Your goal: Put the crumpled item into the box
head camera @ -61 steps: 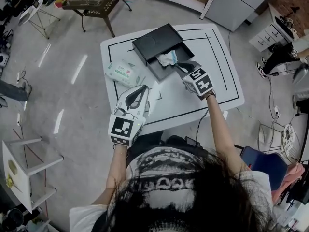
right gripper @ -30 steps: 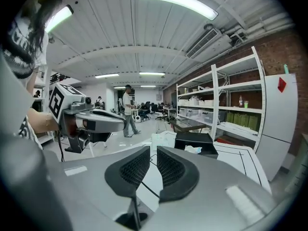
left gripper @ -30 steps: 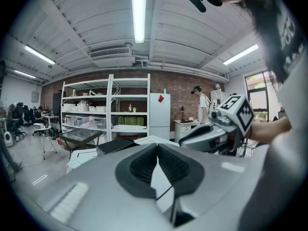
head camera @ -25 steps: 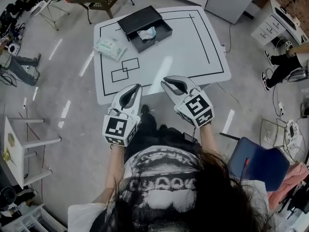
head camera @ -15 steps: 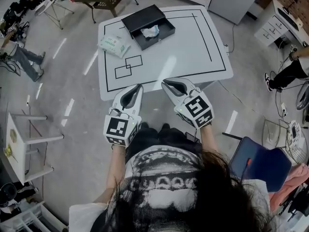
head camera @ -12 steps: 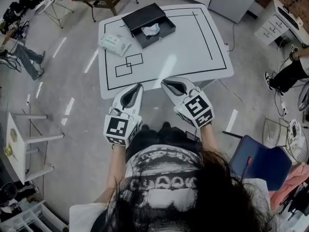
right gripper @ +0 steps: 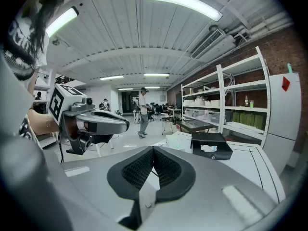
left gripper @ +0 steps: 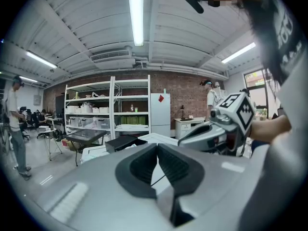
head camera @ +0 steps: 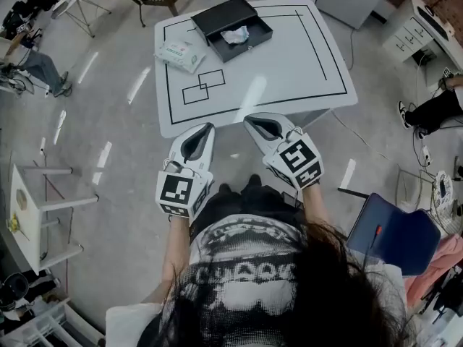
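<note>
The black box (head camera: 230,19) stands open at the far left of the white table (head camera: 289,56). The crumpled white item (head camera: 235,36) lies inside it. The right gripper view also shows the box (right gripper: 211,146) with the crumpled item (right gripper: 208,148) in it. My left gripper (head camera: 208,126) and right gripper (head camera: 249,119) are held side by side off the table's near edge, well short of the box. Both are shut with nothing between the jaws. In the left gripper view the jaws (left gripper: 157,146) meet, with the right gripper (left gripper: 211,134) beside them.
A green-and-white tissue pack (head camera: 181,54) lies left of the box, near black outlined rectangles on the table. A blue chair (head camera: 394,237) stands at my right, a white stool (head camera: 36,215) at my left. Shelves (right gripper: 231,109) line the wall. A person (right gripper: 143,112) stands far off.
2.4 s ago my right gripper was at the box beside the crumpled item. Both grippers have since drawn back off the table; over the last second they barely moved.
</note>
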The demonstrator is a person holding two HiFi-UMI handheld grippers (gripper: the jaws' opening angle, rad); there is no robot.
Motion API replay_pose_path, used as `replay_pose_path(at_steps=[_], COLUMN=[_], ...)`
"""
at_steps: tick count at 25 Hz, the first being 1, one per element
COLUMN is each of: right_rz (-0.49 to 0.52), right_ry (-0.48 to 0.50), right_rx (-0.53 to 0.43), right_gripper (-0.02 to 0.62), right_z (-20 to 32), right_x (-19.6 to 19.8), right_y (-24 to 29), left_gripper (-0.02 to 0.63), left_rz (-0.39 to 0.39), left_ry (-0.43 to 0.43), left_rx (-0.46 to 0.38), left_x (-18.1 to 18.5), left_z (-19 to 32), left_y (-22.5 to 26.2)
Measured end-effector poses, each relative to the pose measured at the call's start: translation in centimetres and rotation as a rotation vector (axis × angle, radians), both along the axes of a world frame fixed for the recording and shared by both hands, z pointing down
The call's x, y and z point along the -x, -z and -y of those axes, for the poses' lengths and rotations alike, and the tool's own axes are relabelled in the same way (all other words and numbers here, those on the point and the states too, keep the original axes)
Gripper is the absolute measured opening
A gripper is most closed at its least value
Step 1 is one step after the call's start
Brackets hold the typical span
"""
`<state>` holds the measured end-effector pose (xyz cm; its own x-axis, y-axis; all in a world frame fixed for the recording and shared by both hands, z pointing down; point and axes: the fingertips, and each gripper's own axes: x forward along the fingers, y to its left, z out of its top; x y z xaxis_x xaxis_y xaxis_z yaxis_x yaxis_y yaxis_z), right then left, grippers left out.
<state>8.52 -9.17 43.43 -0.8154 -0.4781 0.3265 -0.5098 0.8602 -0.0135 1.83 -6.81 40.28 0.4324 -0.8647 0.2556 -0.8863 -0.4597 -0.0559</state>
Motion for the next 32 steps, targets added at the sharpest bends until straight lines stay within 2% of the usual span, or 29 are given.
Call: replay_pose_path(at_steps=[16, 32], right_rz=[-0.038, -0.067], right_ry=[-0.057, -0.094], right_rx=[-0.049, -0.048], right_gripper=[0.005, 0.005], right_z=[-3.4, -4.8], right_x=[5.7, 7.6], right_y=[1.0, 0.9], left_gripper=[0.0, 0.0], left_rz=[-0.012, -0.034], left_ry=[-0.037, -0.083], left_rx=[-0.016, -0.029], left_x=[6.4, 8.5], left_z=[-4.1, -5.2], left_y=[0.7, 0.7])
